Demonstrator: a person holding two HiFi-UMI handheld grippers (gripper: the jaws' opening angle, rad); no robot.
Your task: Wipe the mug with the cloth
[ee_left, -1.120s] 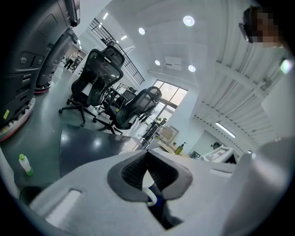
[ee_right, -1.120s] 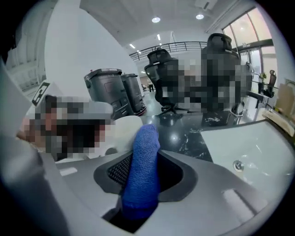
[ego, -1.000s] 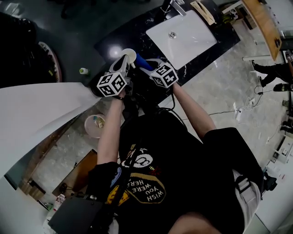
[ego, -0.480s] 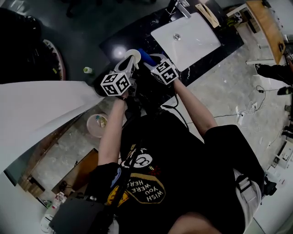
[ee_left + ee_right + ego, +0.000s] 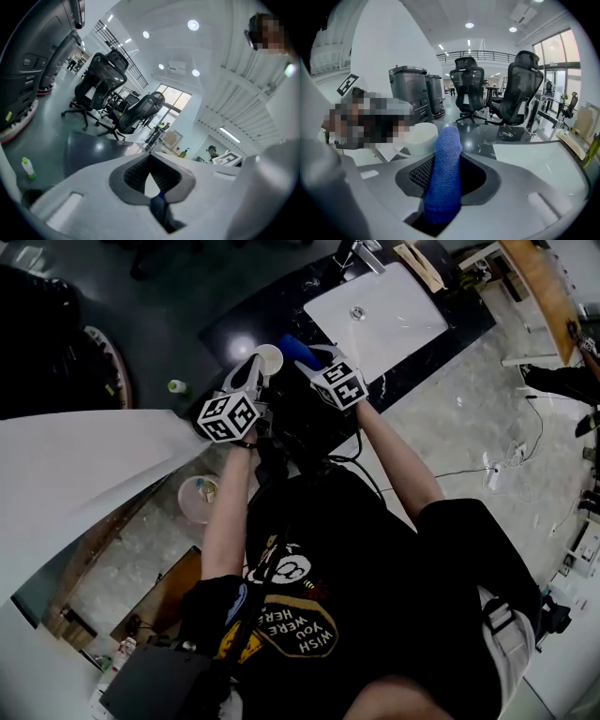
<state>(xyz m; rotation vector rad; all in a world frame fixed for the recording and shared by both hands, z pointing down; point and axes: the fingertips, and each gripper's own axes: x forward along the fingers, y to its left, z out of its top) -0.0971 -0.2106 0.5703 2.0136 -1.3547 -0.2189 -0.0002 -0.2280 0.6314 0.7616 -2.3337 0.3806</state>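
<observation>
The left gripper [image 5: 255,371] is clamping its jaws on the mug [image 5: 269,357] over the counter [image 5: 234,324] while the right gripper [image 5: 317,360] is pinching the cloth [image 5: 294,349] just beside it, so a hard wipe is probably risking twisting the mug loose.

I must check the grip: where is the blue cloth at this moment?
In the right gripper view the cloth stands clamped between the jaws of the right gripper; in the head view it is just right of the mug.
</observation>
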